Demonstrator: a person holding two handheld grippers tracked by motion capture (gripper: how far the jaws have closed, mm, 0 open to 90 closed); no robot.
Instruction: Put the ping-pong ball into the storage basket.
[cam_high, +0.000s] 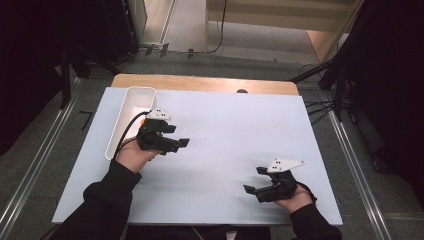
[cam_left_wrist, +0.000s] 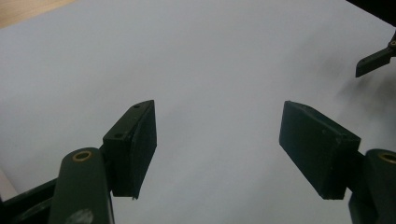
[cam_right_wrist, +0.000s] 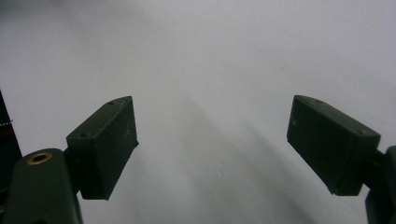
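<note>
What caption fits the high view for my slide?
Two hand-held grippers, left gripper and right gripper, open over a white table beside a white bin.

I see bare white table (cam_high: 220, 150) between my left gripper (cam_high: 182, 143) and right gripper (cam_high: 252, 181); the white tray (cam_high: 131, 107) blocks at ten o'clock.

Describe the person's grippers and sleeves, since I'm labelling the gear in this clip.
Both sleeves are black. Each hand holds a black two-jaw gripper with flat rectangular pads and brass-coloured pivot rings. The left gripper and right gripper each carry a pale three-cornered plate; a black cable trails from the left.
</note>
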